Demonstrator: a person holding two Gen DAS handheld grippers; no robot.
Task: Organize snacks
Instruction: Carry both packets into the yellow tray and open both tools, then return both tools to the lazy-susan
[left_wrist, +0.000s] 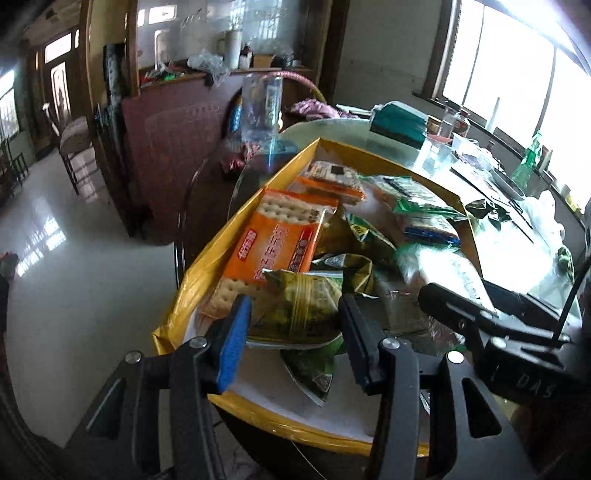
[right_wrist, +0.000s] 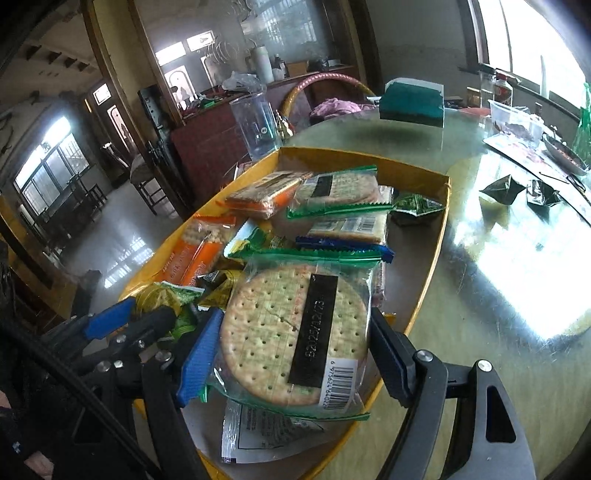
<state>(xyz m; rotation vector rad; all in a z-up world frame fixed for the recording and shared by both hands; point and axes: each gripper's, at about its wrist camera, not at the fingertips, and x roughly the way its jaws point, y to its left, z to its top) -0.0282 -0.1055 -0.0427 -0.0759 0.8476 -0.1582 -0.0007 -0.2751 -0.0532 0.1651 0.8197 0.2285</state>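
Hovering over a yellow box of snacks, both claws point down into the pile. The box sits on a glass-topped counter, near its edge.

Left claw: jaws partly apart, straddling a green-gold foil packet at the near end of the box. Blue pad to the left of the packet, black finger to the right; whether the pads press on it is hard to say (looks like a small gap each side), so no firm grip visible. Just behind this packet lies an orange cracker pack, flat along the box's left wall. More green and blue wrappers are heaped to the right, blurred.

Right claw: jaws wide, one each side of a clear pack of round crackers with a black date strip and a barcode. The blue pad sits at the pack's left edge, the black finger at its right edge; contact cannot be confirmed. The pack rests on top of other packets at the near end of the box.

Farther back in the box: a second round cracker pack and an orange sandwich-cracker pack, side by side.

Outside the box on the counter: a clear plastic cup past the far corner, a teal box, two dark foil packets well apart to the right.
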